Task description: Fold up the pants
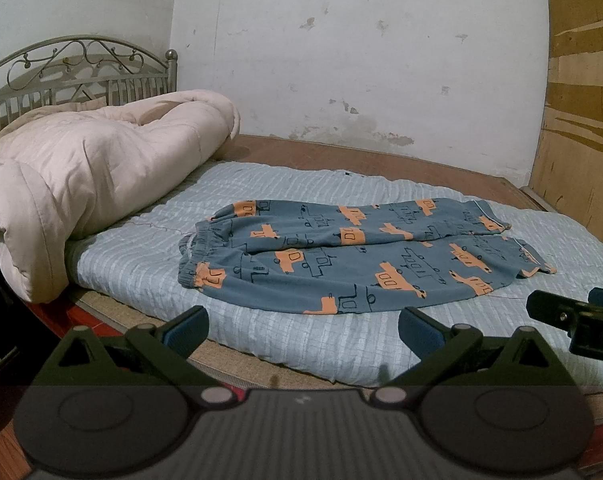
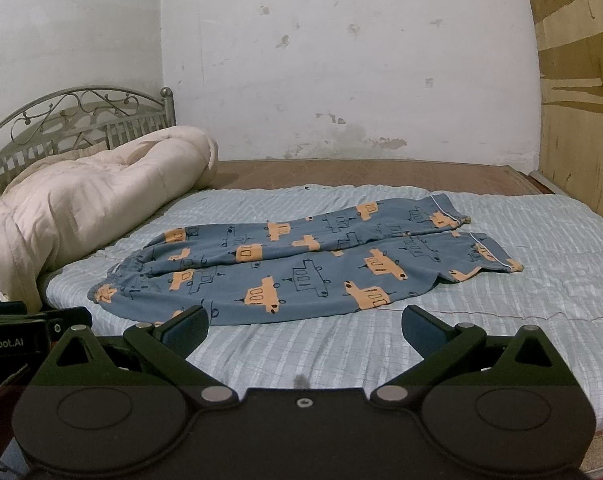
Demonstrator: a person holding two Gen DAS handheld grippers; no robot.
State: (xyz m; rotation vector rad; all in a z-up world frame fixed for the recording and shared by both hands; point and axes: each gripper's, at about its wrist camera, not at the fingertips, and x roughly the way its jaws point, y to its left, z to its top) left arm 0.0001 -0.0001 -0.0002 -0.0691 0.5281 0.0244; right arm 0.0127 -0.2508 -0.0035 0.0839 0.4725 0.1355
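Note:
Blue pants (image 1: pixel 341 256) with orange car prints lie spread flat on the light blue bed cover (image 1: pixel 141 248), waistband to the left, both leg cuffs to the right. They also show in the right wrist view (image 2: pixel 301 268). My left gripper (image 1: pixel 301 332) is open and empty, hovering near the front edge of the bed, short of the pants. My right gripper (image 2: pixel 303 330) is open and empty, just in front of the pants' near edge. The right gripper also shows at the right edge of the left wrist view (image 1: pixel 581 316).
A rolled pink quilt (image 1: pixel 81 176) lies at the bed's left end against a metal headboard (image 1: pixel 77 72). A white wall stands behind. A wooden board (image 1: pixel 581 120) stands on the right. The bare brown bed base (image 1: pixel 341 152) shows behind the cover.

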